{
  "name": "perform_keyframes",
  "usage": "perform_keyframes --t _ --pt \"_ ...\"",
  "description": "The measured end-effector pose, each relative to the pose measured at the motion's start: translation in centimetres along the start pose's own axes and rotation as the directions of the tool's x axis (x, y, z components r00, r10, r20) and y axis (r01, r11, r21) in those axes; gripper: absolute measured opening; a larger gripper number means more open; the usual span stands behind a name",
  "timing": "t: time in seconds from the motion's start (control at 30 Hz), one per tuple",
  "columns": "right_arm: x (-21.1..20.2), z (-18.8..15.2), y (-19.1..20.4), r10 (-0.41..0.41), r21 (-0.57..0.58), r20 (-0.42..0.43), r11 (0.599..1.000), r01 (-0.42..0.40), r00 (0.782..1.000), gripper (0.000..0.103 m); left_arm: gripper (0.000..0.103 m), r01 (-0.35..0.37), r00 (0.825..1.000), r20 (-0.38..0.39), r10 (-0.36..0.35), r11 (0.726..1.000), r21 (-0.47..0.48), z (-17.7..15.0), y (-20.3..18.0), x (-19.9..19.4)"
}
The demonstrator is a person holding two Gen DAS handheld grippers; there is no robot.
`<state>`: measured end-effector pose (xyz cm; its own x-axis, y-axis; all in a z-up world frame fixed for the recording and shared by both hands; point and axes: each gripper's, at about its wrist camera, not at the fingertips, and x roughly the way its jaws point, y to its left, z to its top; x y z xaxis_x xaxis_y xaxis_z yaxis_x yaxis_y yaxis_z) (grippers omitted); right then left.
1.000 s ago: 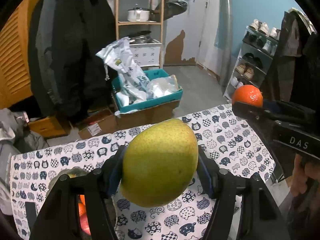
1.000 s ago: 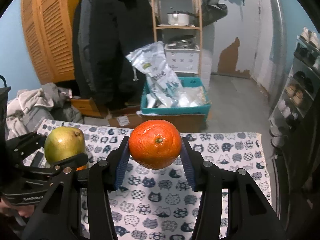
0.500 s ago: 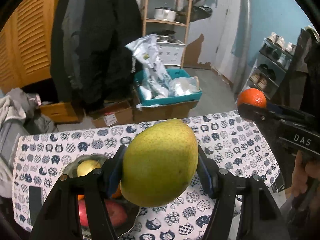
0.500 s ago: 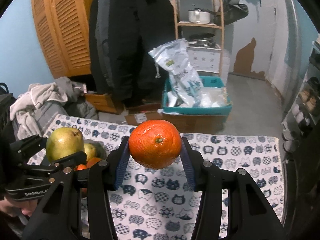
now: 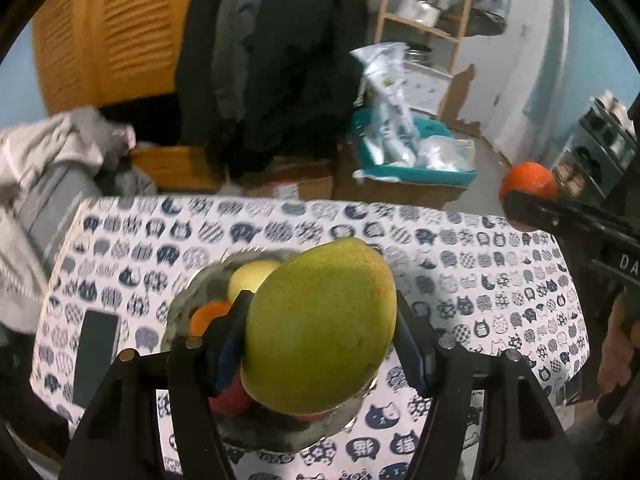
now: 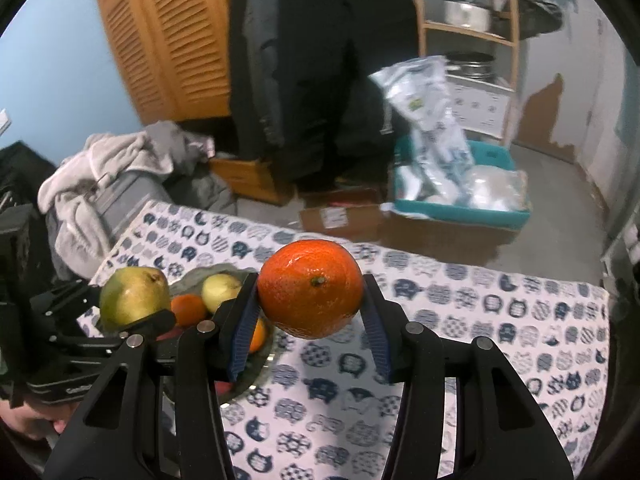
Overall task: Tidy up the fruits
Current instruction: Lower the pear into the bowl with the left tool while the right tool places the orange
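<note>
Left tool (image 5: 320, 332) is pinching a green pear (image 5: 320, 328) right over the metal bowl (image 5: 180, 312) on the cat-print counter (image 5: 480, 280), probably to drop it in, while right tool (image 6: 310, 312) squeezes an orange (image 6: 310, 294) beside it, waiting its turn.
</note>
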<state>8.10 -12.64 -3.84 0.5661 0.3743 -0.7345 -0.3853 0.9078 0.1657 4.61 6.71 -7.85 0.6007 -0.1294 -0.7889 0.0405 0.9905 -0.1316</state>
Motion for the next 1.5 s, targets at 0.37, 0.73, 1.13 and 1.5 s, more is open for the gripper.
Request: perform_keyframes --t 0.37,0.73,1.13,1.5 --pt "6.9 -1.1 4.5 0.071 -0.040 -0.134 0.996 -0.077 0.988 0.049 0.067 -0.050 0.995 -0.087 0.042 0.995 -0.089 -3.5 4.9 2.4" --pt "11.7 -2.8 6.7 0.074 -0.068 -0.237 0.993 -0.093 0.969 0.049 0.067 -0.052 0.980 -0.197 0.021 0.986 -0.156 -5.8 7.0 6.2" --pt "13.4 -3.8 7.2 0.068 -0.082 -0.285 0.992 -0.095 0.956 0.049 0.066 -0.028 0.990 -0.142 0.006 0.988 -0.150 -5.0 6.7 6.4" --pt "14.3 -6.2 7.1 0.070 -0.087 -0.355 0.990 -0.107 0.932 0.049 0.066 -0.061 0.988 -0.152 0.035 0.983 -0.173 -4.8 7.3 6.6"
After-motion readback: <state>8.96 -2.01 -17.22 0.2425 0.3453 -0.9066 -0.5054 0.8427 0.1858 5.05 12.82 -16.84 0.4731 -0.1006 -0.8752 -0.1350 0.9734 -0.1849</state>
